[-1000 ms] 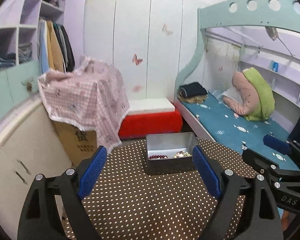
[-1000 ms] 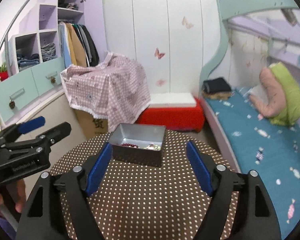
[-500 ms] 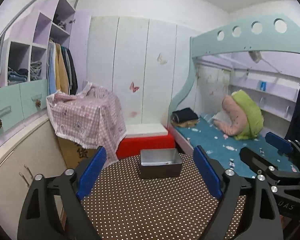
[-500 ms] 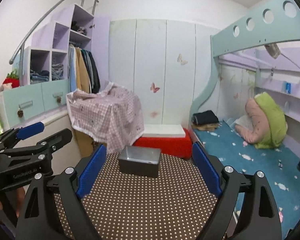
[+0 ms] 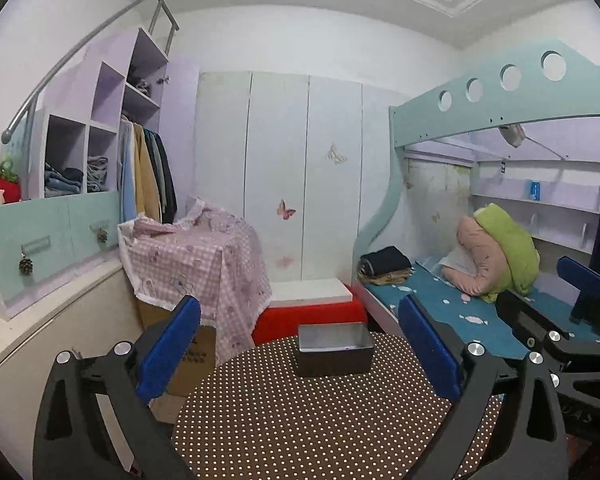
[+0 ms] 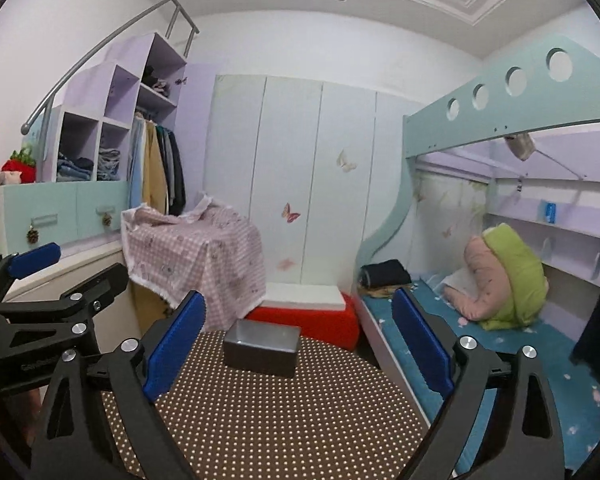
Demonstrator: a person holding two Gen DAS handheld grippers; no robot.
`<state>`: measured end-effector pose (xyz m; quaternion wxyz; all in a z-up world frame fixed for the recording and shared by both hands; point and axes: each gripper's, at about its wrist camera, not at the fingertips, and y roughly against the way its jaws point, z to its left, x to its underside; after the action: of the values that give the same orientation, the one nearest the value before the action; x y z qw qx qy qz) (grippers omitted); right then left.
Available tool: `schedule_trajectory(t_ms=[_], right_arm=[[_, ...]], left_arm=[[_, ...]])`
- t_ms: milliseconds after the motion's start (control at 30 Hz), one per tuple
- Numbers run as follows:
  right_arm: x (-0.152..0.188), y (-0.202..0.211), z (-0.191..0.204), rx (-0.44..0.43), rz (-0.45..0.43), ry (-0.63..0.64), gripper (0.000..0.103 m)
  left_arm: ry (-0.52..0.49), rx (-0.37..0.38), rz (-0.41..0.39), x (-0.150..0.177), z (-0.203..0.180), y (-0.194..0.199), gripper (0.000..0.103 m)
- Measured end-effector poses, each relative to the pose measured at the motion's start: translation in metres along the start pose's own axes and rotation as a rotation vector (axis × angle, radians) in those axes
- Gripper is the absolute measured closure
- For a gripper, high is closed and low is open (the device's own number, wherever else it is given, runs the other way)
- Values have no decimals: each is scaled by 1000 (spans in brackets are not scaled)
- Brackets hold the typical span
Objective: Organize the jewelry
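Note:
A grey metal tin stands at the far side of the round brown dotted table. From this low angle its contents are hidden. My left gripper is held well back from the tin, jaws opening wide, nothing between the blue pads. In the right wrist view the tin sits left of centre on the table. My right gripper is also back from it, jaws opening and empty. Each gripper shows in the other's view: the right gripper and the left gripper.
Behind the table are a red ottoman with a white top and a cardboard box under a pink checked cloth. A bunk bed with pillows runs along the right. Shelves, hanging clothes and a white counter line the left.
Both grippers drew back from the tin, rose and tilted up. The tin now looks smaller and farther, and the beads inside no longer show. Both pairs of jaws spread wider.

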<state>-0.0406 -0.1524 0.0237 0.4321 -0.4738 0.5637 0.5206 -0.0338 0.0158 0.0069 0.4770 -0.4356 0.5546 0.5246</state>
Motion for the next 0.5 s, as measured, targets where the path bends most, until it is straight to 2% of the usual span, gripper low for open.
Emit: schedule_trajectory(t_ms=[367,500], right_arm=[[9,-4,0,25,-9,-8,11],[13,-9,-1,46,1,0,11]], left_arm=[[-29,-15,-32,11,-8,-6,7],[-62,-42,-53,14,-14,-9,7]])
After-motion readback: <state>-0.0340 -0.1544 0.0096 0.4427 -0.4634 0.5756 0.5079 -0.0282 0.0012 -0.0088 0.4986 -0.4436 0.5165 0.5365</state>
